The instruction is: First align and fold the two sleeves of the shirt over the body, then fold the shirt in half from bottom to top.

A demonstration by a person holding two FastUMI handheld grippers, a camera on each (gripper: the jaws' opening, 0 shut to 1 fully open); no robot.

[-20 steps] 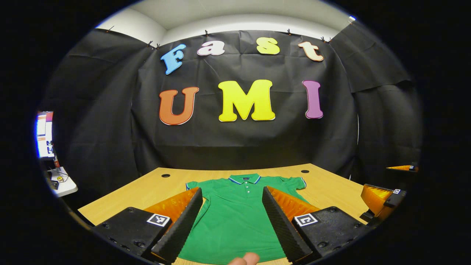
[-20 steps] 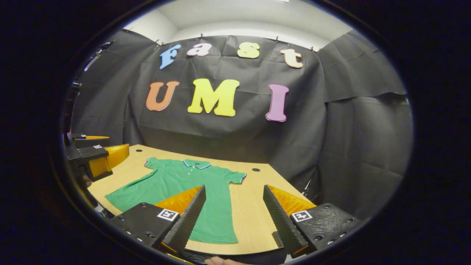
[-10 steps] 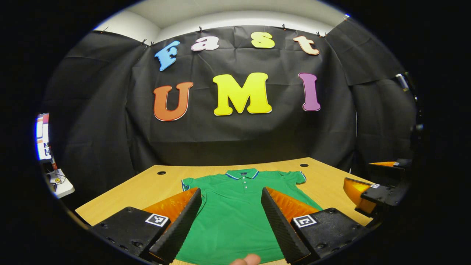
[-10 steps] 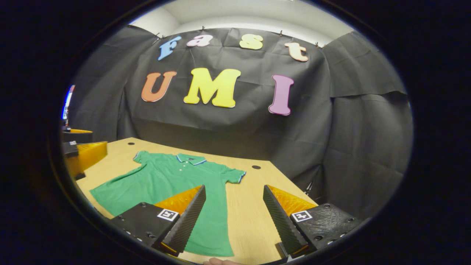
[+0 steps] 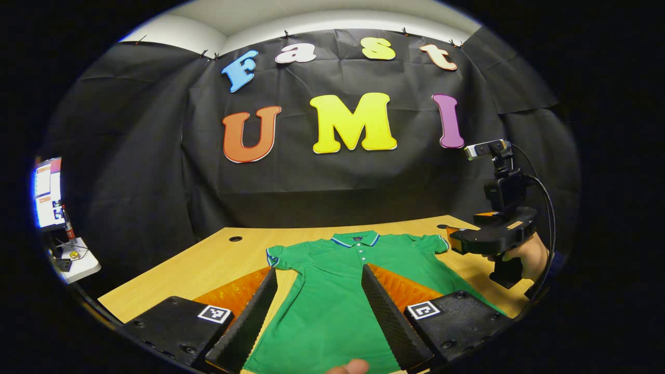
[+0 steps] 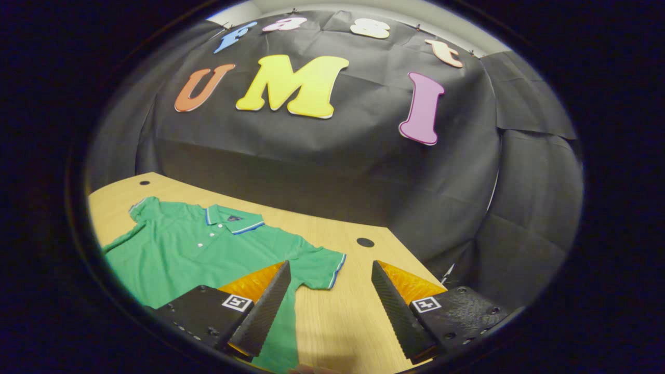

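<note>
Both grippers hover above the table (image 5: 208, 265) with their fingers spread apart and nothing between them. The left gripper (image 5: 317, 311) hangs over the near middle of the green shirt (image 5: 337, 280), which lies flat and unfolded, collar at the far side. The right gripper (image 6: 330, 306) is just beside the shirt's right sleeve (image 6: 319, 262), over bare wood. In the left gripper view, a hand (image 5: 524, 254) holds the right gripper at the far right.
</note>
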